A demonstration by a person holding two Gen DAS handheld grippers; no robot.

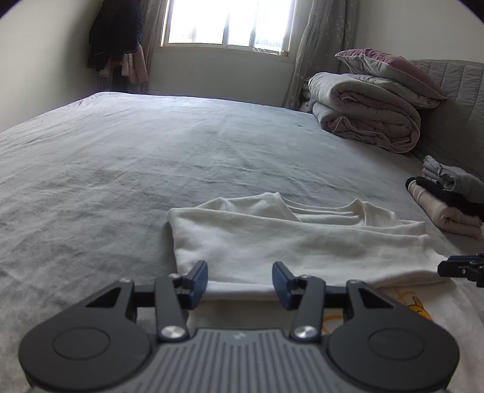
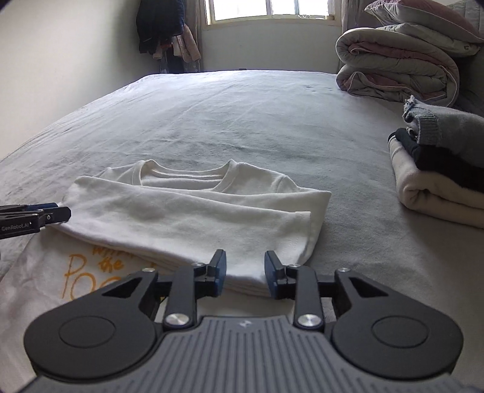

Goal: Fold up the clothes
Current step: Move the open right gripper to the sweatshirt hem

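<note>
A white T-shirt (image 1: 287, 238) (image 2: 187, 211) lies on the grey bed sheet (image 1: 136, 157), its upper part doubled over the lower part, where yellow lettering (image 2: 90, 269) shows. My left gripper (image 1: 240, 269) is open at the near left of the fold. The doubled edge lies between its blue pads, and they do not press on it. My right gripper (image 2: 245, 260) is open at the near right end of the same fold, with cloth between the fingers but not pinched. Each gripper shows at the edge of the other's view: the right gripper (image 1: 453, 267) and the left gripper (image 2: 57, 213).
A stack of folded clothes (image 2: 438, 169) (image 1: 447, 199) sits on the bed to the right of the shirt. Rolled quilts with a pillow on top (image 1: 369, 112) lie against the grey headboard (image 1: 453, 90). Dark clothes (image 1: 118, 39) hang beside the window (image 1: 227, 24).
</note>
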